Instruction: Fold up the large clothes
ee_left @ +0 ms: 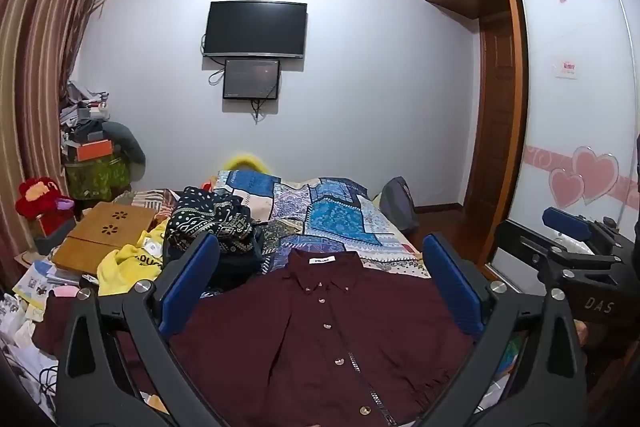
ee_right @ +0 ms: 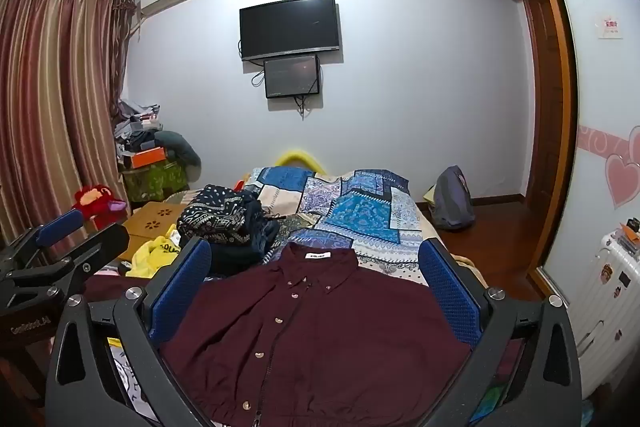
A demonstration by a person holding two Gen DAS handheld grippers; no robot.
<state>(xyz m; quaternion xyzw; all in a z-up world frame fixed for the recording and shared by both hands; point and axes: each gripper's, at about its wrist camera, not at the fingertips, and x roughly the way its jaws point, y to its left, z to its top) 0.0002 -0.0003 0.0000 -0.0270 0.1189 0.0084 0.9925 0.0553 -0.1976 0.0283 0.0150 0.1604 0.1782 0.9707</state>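
Dark red shirt (ee_left: pixel 320 331) flat on the bed (ee_left: pixel 340 223), buttons up, collar far away. Left gripper (ee_left: pixel 320 287) and right gripper (ee_right: pixel 314 287) wide apart above it, holding nothing.

The left gripper (ee_left: pixel 320 287) is showing two black, Y-shaped finger arms with triangular cut-outs, each carrying a blue pad (ee_left: pixel 188 283) with a dimpled texture. Round silver screws (ee_left: pixel 143 286) are sitting at the joints. The right gripper (ee_right: pixel 316 291) is wearing the same black frame, blue dotted pads (ee_right: pixel 450 291) and silver screws (ee_right: pixel 497 293). Seen from the left wrist view, its body is bearing pale lettering reading "DAS"; from the right wrist view, the left one's side is bearing small lettering too blurred to read.
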